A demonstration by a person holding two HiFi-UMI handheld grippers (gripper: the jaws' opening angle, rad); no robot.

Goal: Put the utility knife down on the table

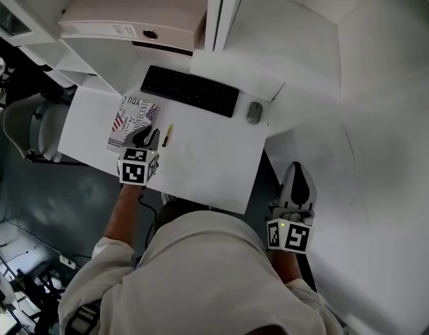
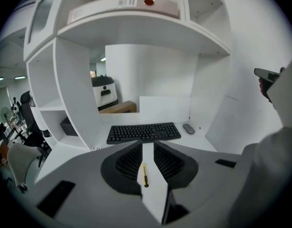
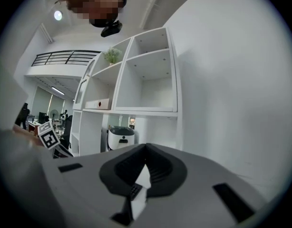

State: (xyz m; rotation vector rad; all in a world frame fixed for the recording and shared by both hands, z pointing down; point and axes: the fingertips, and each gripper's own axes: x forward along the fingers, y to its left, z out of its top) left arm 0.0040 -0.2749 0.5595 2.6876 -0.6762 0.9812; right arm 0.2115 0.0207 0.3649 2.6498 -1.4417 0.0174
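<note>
The yellow utility knife (image 1: pixel 167 135) lies flat on the white desk (image 1: pixel 214 160), just right of a printed booklet (image 1: pixel 131 121) and in front of the keyboard (image 1: pixel 190 91). The left claw (image 1: pixel 150 137) hovers above it with its jaws apart and nothing between them. The right claw (image 1: pixel 297 179) hangs beyond the desk's right edge, jaws together and empty.

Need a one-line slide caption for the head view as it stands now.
Utility knife lies on the white table next to the open, empty left tool, with the keyboard behind.
</note>
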